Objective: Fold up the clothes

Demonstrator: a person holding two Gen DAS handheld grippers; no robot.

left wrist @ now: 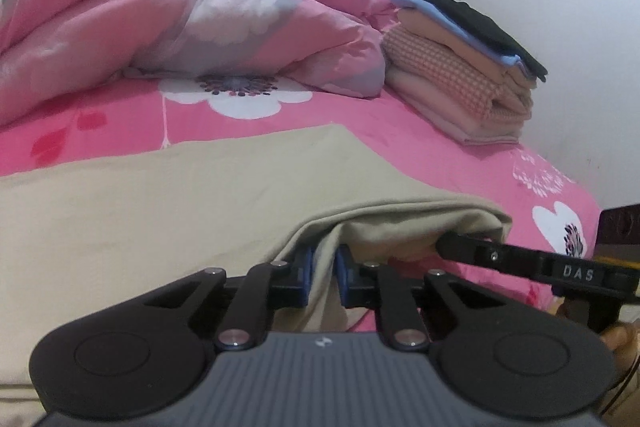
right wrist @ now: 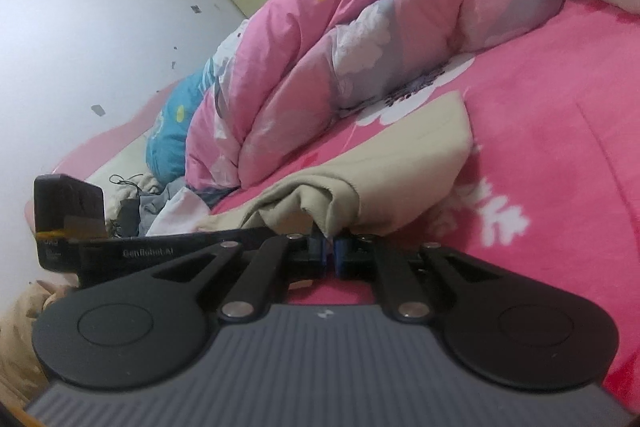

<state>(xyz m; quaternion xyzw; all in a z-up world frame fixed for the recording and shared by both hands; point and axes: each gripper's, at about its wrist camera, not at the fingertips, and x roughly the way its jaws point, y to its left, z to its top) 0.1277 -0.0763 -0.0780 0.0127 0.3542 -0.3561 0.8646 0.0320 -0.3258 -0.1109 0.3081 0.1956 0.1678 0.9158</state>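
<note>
On the bed (left wrist: 460, 163), a beige garment (left wrist: 168, 203) is spread, its near edge pinched by the closed fingers of the left gripper (left wrist: 323, 277) and right gripper (right wrist: 329, 251). At two o'clock a folded stack (left wrist: 456, 83) is seen; this fold is judged partway.

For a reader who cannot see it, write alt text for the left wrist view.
The left gripper pinches a fold of beige garment on a pink floral bedsheet; the right gripper grips it alongside. Behind: a stack of folded clothes and a pink duvet.
</note>
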